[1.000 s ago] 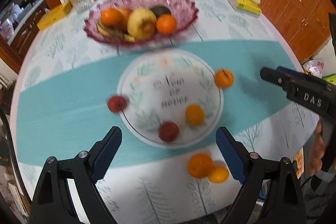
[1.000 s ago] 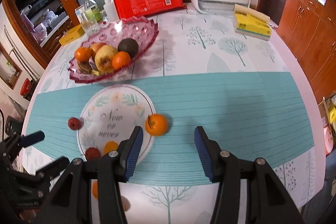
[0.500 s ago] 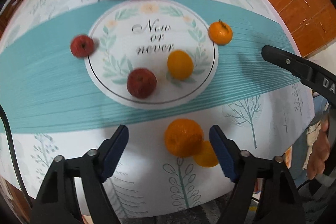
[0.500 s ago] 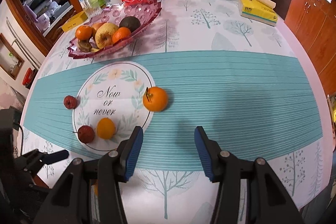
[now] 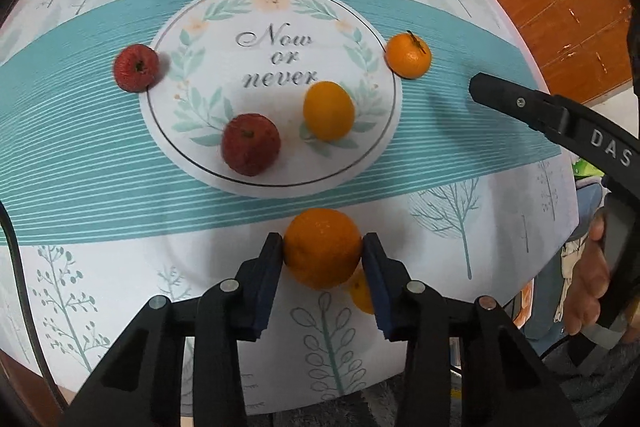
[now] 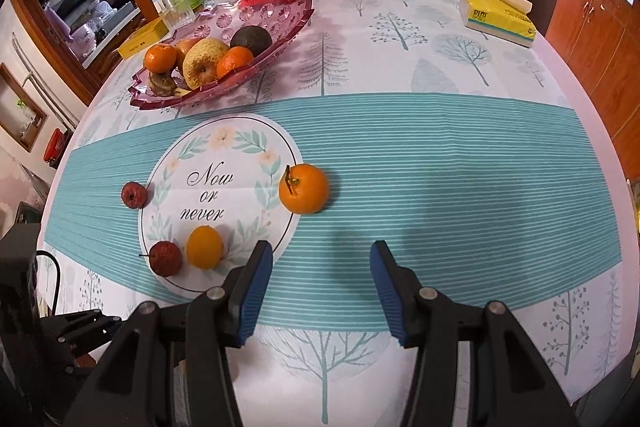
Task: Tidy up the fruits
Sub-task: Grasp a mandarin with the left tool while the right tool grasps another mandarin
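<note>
Closing since half a second ago, the left tongs (image 5: pixel 323 247) now pinch the orange (image 5: pixel 322 247) below the round mat (image 5: pixel 272 27); right tongs (image 6: pixel 321 259) hang wide, empty. Lifting appears next.

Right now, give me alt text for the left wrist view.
The left tool is shut on a round orange tangerine at the table's near edge. Beyond it, a dark red fruit and a yellow-orange fruit sit on a round printed placemat.

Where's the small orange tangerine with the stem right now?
In the right wrist view, the small orange tangerine with the stem sits on the teal striped band, touching the right edge of the round printed circle.
</note>
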`<action>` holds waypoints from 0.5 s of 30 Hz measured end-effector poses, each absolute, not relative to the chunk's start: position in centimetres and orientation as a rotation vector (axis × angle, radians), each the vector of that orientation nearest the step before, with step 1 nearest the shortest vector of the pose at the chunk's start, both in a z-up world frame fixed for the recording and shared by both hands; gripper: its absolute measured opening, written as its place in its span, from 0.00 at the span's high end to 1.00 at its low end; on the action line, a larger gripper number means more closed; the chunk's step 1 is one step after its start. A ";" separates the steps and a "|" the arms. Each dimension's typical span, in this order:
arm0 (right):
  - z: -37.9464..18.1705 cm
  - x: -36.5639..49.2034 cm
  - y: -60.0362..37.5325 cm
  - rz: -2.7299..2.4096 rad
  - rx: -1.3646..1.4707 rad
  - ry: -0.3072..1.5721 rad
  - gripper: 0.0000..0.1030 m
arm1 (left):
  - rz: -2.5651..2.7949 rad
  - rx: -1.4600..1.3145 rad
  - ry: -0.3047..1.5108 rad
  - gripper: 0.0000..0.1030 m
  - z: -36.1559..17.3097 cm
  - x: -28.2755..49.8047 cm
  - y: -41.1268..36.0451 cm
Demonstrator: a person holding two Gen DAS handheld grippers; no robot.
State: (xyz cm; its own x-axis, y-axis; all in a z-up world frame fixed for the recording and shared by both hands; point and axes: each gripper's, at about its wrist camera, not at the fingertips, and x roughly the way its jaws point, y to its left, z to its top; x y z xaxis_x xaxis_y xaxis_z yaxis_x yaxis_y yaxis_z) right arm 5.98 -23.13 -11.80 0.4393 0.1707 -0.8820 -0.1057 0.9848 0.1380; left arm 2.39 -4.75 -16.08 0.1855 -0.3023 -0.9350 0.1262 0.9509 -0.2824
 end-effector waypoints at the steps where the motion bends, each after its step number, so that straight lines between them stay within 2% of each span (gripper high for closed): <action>1: -11.9 6.2 -23.1 0.172 0.068 1.106 0.50 | -0.300 -0.153 1.347 0.62 -16.0 2.6 -4.6; 15: -14.1 10.3 -21.5 0.162 0.079 1.150 0.50 | -0.294 -0.131 1.215 0.62 -11.4 4.7 -2.5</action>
State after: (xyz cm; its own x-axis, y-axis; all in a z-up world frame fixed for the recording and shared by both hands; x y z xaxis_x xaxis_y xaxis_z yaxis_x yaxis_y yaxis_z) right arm 10.34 -21.45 -14.13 0.3986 0.1686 -0.9015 -0.0874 0.9855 0.1457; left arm 4.71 -2.50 -11.44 0.3163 -0.2925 -0.9024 0.1531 0.9545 -0.2558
